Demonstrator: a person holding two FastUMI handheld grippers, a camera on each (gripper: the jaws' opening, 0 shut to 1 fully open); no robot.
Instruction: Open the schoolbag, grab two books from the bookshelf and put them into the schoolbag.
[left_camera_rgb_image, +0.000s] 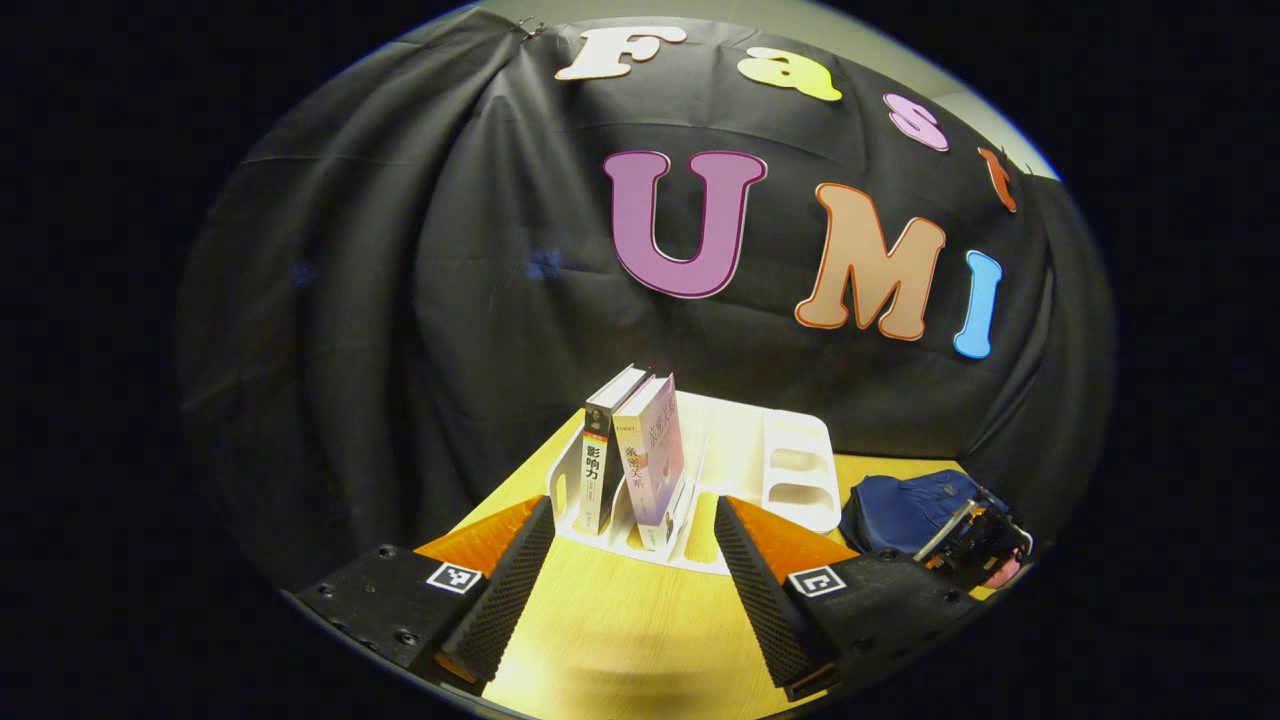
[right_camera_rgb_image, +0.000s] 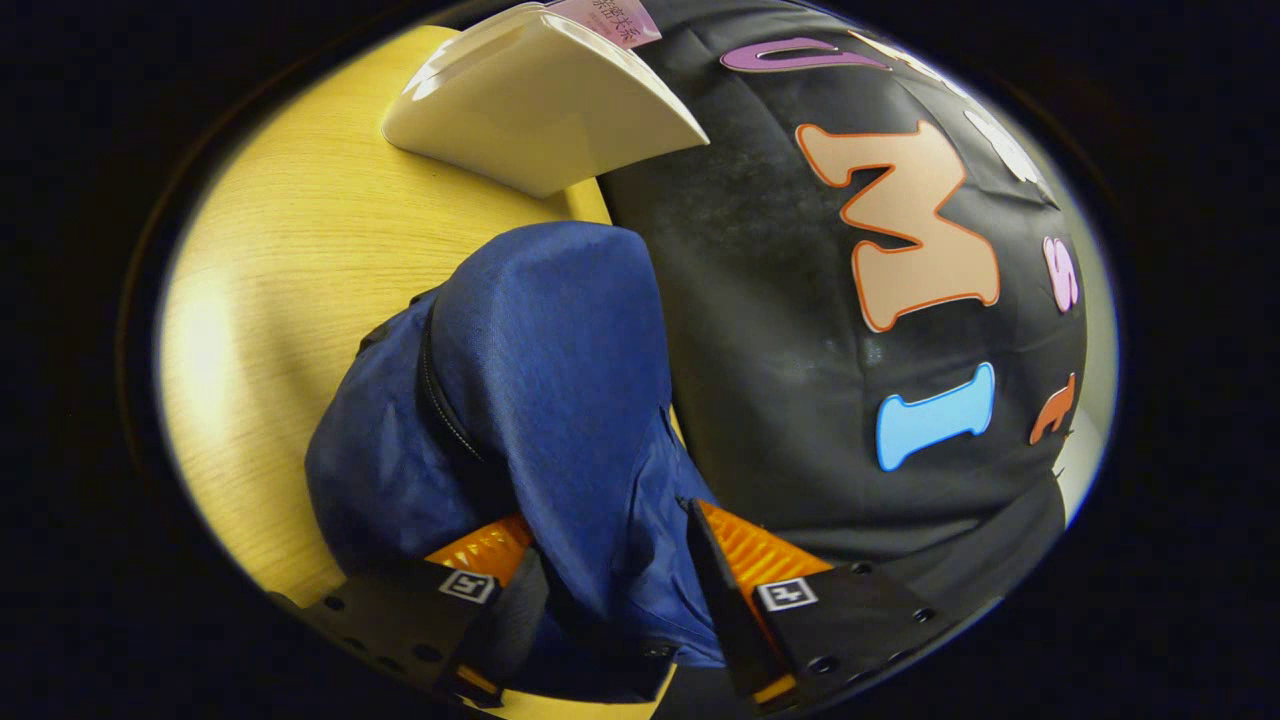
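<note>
At lower centre, the right gripper is pinching the blue schoolbag flap; lift steadily. The left gripper is waiting open, facing the books.

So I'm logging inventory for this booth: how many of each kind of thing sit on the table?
Books: 2, white-spined and pink
Bookshelf: 1
Schoolbag: 1
Total: 4
</note>
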